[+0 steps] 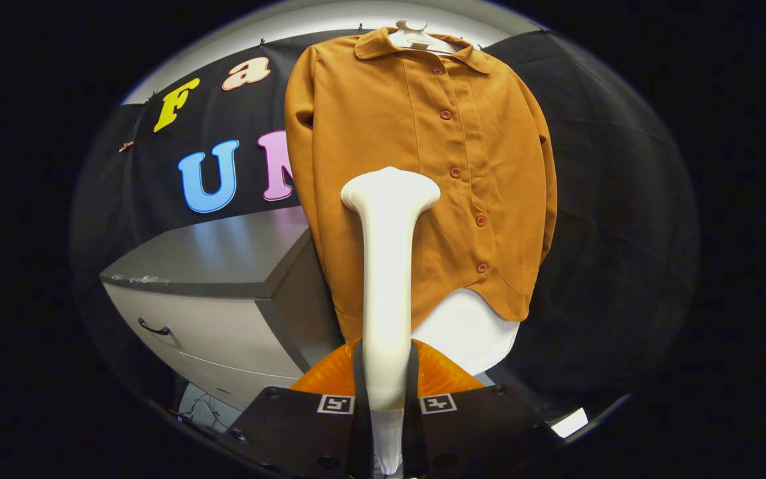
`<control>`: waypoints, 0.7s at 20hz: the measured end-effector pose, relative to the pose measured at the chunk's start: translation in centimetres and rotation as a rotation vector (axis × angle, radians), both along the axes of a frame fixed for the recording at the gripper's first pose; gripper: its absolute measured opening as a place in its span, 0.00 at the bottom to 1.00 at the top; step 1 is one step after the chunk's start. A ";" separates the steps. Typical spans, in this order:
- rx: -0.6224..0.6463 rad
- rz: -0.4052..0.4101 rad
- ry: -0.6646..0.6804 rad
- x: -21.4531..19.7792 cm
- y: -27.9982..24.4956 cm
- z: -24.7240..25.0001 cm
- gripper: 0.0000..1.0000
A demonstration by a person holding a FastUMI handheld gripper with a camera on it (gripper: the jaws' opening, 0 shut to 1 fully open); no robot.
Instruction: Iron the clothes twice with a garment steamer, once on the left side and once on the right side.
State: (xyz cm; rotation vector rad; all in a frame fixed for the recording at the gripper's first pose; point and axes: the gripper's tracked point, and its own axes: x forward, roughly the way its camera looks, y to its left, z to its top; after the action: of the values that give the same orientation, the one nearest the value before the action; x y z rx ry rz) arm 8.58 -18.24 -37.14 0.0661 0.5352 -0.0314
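Gripper [386, 399]: both fingers clamped on the handle of the garment steamer [388, 279], one on each flank of the shaft, low down. The steamer stands up between the fingers; its flared head sits in front of the shirt [423, 173], over the panel beside the button row, about mid-height. Whether the head touches the cloth cannot be told from this angle.

Shirt: rust-orange, matte, soft weave, collared, with a column of small round buttons [451, 172] down the front. It hangs on a pale hanger [415, 34] against the black booth wall. A white layer [469, 332] shows below the curved hem. Sleeves hang limp at both sides.

Steamer: smooth cream plastic, round tapering shaft, widening to a broad flat-topped head. Looks rigid and fairly light, but top-heavy with the hold so low; the glossy shaft could twist or slip under side load. Judgement: the present hold on the narrow shaft suits it, squeezed firmly.

Handling of the shirt: light, drapes freely, will swing or bunch if pushed hard. It should take slow vertical strokes with light contact. The buttons are hard bumps that could snag the head.

Nearby: grey cabinet [223, 293] with a dark drawer handle stands beside the shirt, on the side away from the buttons. Something orange and translucent [330, 376] lies just behind the fingers; identity unclear.
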 end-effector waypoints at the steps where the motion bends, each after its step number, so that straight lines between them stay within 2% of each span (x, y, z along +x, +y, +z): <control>1: -0.004 -0.002 0.007 -0.4 0.0 -0.1 0.20; 6: -0.003 -0.015 -0.009 -2.3 0.3 1.6 0.20; 14: 0.004 -0.031 -0.141 -3.6 -0.4 10.0 0.20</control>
State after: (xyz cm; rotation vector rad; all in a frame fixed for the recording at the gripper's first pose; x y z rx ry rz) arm 5.02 -18.69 -27.17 0.0798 0.3933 -0.0554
